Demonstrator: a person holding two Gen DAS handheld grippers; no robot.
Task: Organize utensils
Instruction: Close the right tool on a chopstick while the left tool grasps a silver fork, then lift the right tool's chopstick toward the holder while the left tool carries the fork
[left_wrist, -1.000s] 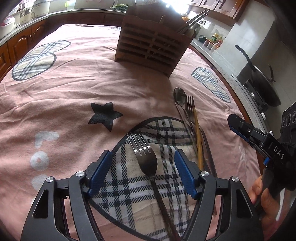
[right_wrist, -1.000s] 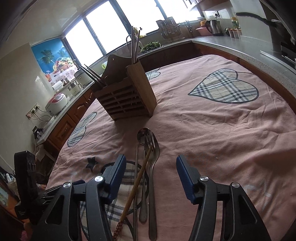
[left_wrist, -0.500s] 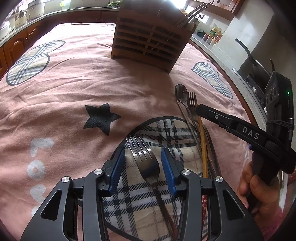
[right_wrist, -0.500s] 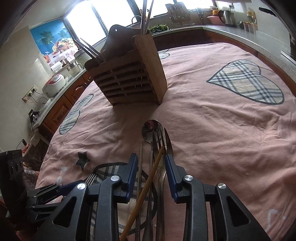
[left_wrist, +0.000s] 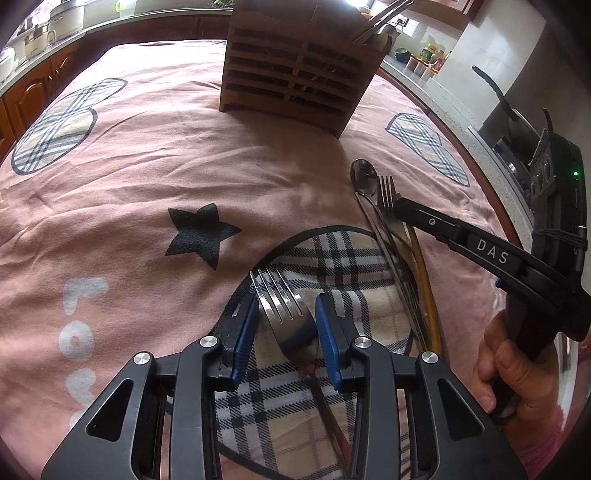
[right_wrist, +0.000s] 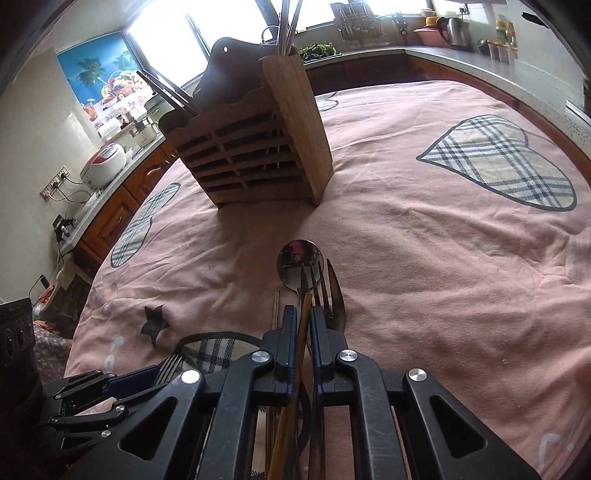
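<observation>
Your left gripper (left_wrist: 283, 325) has just been closing on the fork (left_wrist: 284, 306) lying on the plaid heart (left_wrist: 332, 258); its blue pads sit at the fork's sides. Your right gripper (right_wrist: 303, 325) has just pressed together, pinching the wooden chopstick (right_wrist: 304, 314) in the pile with a spoon (right_wrist: 297, 262) and second fork (right_wrist: 330, 295). Beyond, the wooden holder (right_wrist: 255, 147) stands upright on the pink cloth (right_wrist: 424, 258), well apart.

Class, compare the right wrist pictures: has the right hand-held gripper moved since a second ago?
Yes. The right hand-held gripper has advanced toward the wooden utensil holder, its jaws closing on the wooden chopstick.
</observation>
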